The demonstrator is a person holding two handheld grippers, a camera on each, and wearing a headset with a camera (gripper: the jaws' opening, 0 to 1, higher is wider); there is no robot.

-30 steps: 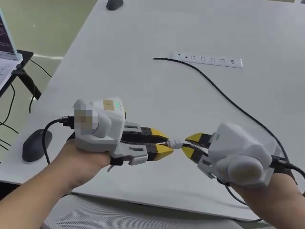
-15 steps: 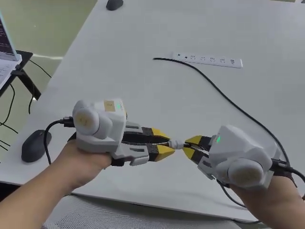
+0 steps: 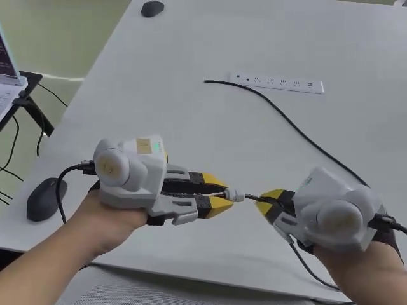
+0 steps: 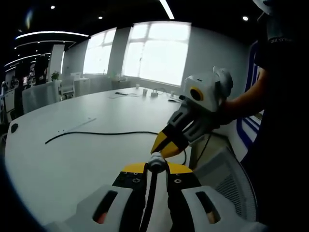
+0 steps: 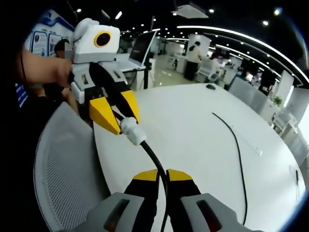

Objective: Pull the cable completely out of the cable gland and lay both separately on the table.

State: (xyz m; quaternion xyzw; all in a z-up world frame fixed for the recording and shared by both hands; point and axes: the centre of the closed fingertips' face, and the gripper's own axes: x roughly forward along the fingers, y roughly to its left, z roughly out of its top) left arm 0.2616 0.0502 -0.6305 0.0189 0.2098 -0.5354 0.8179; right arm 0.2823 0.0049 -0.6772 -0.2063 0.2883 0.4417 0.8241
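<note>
Yellow-tipped left tool [image 3: 224,194] was clenched on the white cable gland [image 3: 235,196], held in the air above the near edge of the table [image 3: 191,127]. The left gripper view confirmed the gland [image 4: 157,162] seated between that tool's tips, with a dark line running back between the jaws, judged to be the cable not yet drawn through. To the right, a short stretch of black cable [image 3: 251,198] left the gland and entered the right tool [image 3: 266,202], which was closed on it; the right gripper view showed the cable [image 5: 153,157] running taut from its own tips up to the gland [image 5: 133,131].

Assessment: extraction was under way but incomplete. The cable remained in the gland, and neither item lay on the table.

Against the picture half a second before, the two tools stood further apart. The right tool's tips, then almost against the gland, had drawn off rightward, exposing bare cable between them
</note>
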